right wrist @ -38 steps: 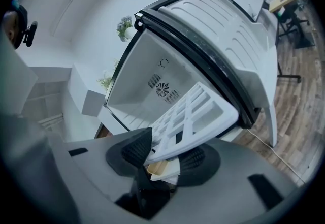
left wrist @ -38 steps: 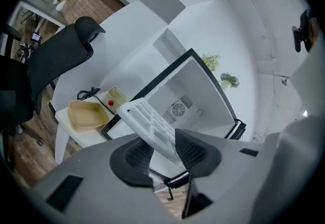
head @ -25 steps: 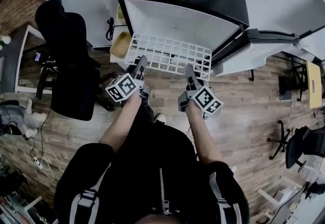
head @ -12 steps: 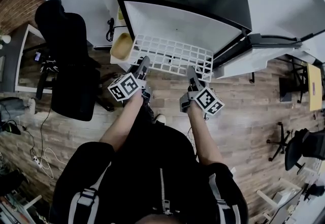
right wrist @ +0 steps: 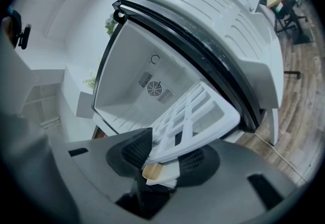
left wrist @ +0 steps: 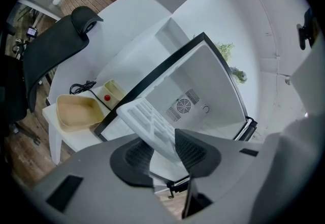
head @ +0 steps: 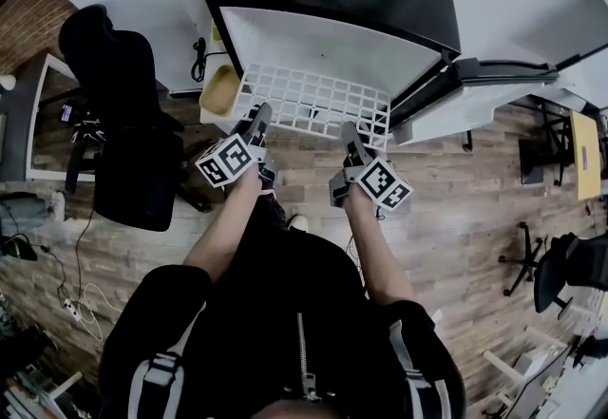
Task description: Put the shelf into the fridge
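Shelf (head: 313, 104): white grid, roughly level, at 12 o'clock of both grippers, far edge at the open mouth of the fridge (head: 332, 39)
Left gripper (head: 258, 119): pinching the near edge at its left end; pad contact appears firm, partly hidden
Right gripper (head: 349, 134): jaws have just been closing, clamped on the near edge at its right end
Fridge door (head: 475, 92): open, at 3 o'clock of the shelf

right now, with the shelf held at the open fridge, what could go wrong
The shelf is held only by its near edge, by the left gripper and the right gripper, whose jaws just closed a little on it. The far end could sag or slip.
Its right corner sits close to the open door and might catch there while sliding into the fridge.
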`<state>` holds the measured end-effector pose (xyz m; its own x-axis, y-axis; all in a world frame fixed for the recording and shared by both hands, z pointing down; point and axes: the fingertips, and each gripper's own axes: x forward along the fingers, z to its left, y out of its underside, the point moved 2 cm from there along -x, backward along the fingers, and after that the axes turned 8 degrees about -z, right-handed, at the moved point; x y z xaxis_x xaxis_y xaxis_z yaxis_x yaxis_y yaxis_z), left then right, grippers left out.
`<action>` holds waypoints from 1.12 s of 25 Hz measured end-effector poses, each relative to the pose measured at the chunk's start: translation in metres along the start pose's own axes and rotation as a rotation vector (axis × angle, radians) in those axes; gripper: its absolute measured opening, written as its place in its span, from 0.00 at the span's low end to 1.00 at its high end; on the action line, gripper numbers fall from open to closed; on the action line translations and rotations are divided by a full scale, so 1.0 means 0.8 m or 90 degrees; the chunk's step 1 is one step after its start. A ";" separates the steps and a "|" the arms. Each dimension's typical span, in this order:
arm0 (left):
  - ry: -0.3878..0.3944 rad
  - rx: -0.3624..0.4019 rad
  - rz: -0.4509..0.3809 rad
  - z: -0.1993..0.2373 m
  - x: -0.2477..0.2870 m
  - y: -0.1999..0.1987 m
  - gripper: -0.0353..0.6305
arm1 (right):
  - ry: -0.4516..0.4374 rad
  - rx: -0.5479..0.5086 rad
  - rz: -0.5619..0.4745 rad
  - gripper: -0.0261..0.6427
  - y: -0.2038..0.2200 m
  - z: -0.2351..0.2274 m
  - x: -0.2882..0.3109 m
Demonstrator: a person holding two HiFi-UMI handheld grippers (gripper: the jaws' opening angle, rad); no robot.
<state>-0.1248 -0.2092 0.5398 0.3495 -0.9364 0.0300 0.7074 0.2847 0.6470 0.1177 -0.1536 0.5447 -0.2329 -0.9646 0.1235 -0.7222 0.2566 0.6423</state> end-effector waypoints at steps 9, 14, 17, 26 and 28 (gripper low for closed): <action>-0.011 -0.005 -0.008 0.002 0.000 0.002 0.27 | 0.000 0.004 0.006 0.25 -0.003 -0.002 0.004; -0.010 -0.003 -0.005 0.000 0.011 0.001 0.28 | 0.001 -0.012 0.000 0.26 -0.010 -0.004 0.014; -0.002 -0.008 -0.003 -0.004 0.018 0.003 0.28 | 0.006 -0.016 -0.006 0.27 -0.017 -0.007 0.020; 0.004 -0.003 -0.008 -0.004 0.045 -0.004 0.28 | 0.017 -0.007 -0.018 0.26 -0.027 -0.012 0.046; 0.005 -0.003 -0.015 -0.004 0.047 -0.004 0.28 | 0.018 -0.006 -0.019 0.26 -0.027 -0.012 0.048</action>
<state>-0.1121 -0.2450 0.5363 0.3374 -0.9413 0.0095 0.7178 0.2638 0.6444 0.1309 -0.1966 0.5426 -0.1922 -0.9732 0.1259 -0.7225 0.2272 0.6530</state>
